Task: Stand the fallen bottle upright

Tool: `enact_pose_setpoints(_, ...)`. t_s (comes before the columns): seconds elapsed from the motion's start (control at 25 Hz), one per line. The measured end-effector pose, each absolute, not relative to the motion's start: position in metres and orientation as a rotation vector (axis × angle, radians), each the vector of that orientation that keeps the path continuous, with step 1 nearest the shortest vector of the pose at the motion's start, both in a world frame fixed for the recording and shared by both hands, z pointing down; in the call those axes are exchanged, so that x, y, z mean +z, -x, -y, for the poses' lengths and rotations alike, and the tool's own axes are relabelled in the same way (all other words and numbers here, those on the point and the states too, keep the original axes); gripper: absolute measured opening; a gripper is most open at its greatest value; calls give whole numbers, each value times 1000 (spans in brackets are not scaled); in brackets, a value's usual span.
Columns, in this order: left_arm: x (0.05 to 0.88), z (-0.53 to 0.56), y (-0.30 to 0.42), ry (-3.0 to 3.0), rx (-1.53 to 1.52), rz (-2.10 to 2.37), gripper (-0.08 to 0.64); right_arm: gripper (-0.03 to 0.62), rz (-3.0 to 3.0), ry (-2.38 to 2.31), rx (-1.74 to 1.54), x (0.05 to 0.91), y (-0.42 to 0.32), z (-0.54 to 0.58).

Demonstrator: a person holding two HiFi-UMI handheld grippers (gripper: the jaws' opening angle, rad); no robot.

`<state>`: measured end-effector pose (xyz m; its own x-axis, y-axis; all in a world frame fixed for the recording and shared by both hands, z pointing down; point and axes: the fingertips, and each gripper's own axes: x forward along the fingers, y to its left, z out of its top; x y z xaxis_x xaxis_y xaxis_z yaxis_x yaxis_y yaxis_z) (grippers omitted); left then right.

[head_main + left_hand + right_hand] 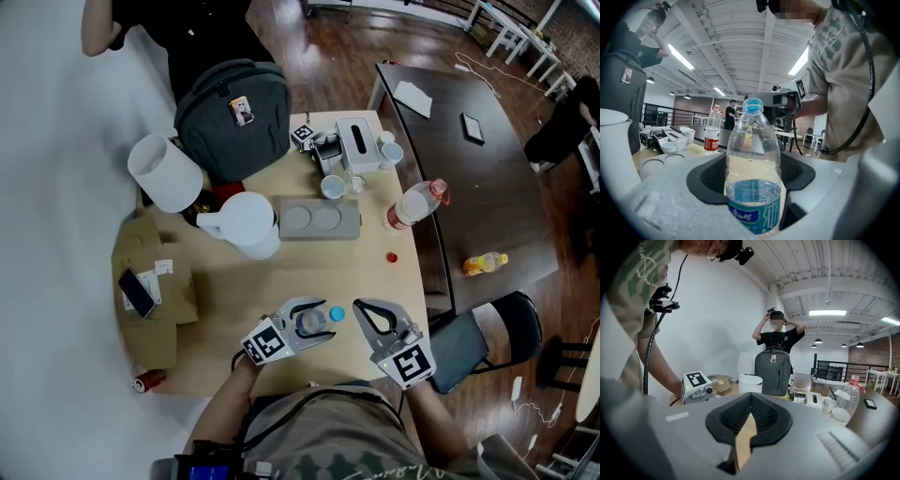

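left gripper [314,323]: clamping the bottle [752,154] at its label, lower centre of the head view, over the table [309,272].
bottle: sitting near upright between the jaws; base contact with the table unclear.
right gripper [750,420]: jaws together, empty, hovering just right.
remaining: probably seating the base, then releasing.

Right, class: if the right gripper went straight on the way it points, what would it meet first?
Most likely the white plastic jug in front of the grey fabric backpack, though depth is unclear.
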<state>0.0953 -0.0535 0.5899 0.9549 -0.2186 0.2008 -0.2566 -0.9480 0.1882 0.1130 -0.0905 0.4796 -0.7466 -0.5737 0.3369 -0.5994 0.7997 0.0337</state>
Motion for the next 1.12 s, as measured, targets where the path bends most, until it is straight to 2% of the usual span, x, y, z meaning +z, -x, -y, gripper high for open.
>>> enact_pose_setpoints(0.6, 567, 63, -86, -2956, 113, 400, 321, 3, 2652, -860, 28, 468, -108, 93)
enact_pose_setpoints(1.12, 584, 63, -77, -2992, 82, 418, 321, 3, 2577, -851, -62, 447, -92, 62)
